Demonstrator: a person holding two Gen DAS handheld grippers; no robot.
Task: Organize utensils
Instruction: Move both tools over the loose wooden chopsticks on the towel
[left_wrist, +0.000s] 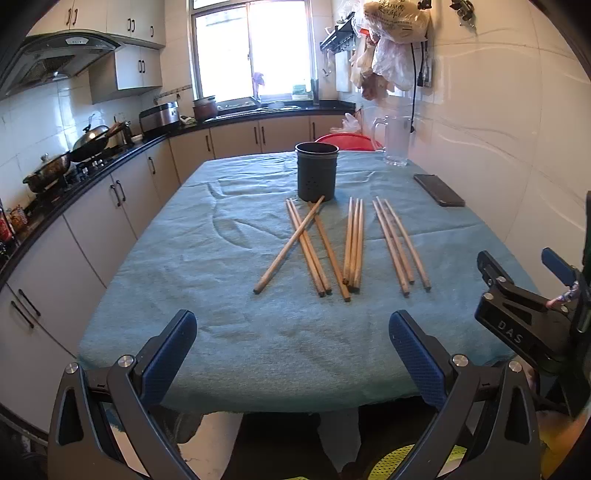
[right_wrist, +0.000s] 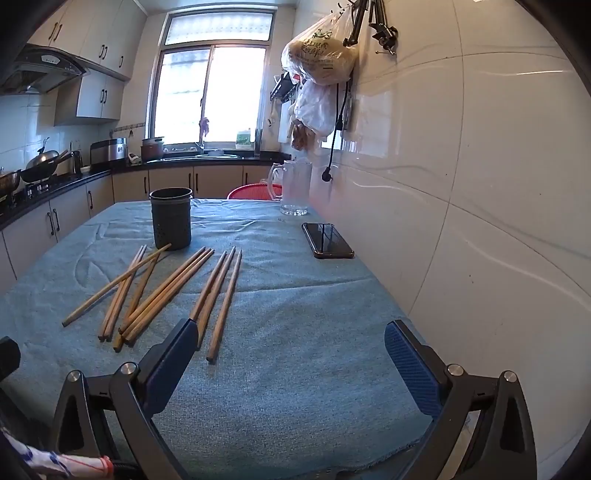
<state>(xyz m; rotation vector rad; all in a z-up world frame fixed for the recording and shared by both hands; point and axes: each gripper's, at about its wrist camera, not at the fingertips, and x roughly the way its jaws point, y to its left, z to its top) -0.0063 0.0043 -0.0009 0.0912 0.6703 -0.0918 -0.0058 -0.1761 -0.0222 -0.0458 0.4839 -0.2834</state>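
Note:
Several wooden chopsticks (left_wrist: 352, 245) lie in loose groups on the blue cloth (left_wrist: 221, 295), also in the right wrist view (right_wrist: 168, 291). A dark perforated utensil holder (left_wrist: 317, 171) stands upright just behind them; it shows in the right wrist view too (right_wrist: 171, 218). One chopstick tip rests against its base. My left gripper (left_wrist: 292, 326) is open and empty near the table's front edge, short of the chopsticks. My right gripper (right_wrist: 291, 338) is open and empty, to the right of them; its left finger (right_wrist: 173, 358) overlaps the nearest chopstick ends. It shows in the left wrist view (left_wrist: 517, 273).
A black phone (right_wrist: 327, 240) lies by the tiled wall on the right. A glass pitcher (right_wrist: 293, 188) stands at the far right corner. A red stool (left_wrist: 347, 142) is behind the table. Kitchen counter with pans runs along the left.

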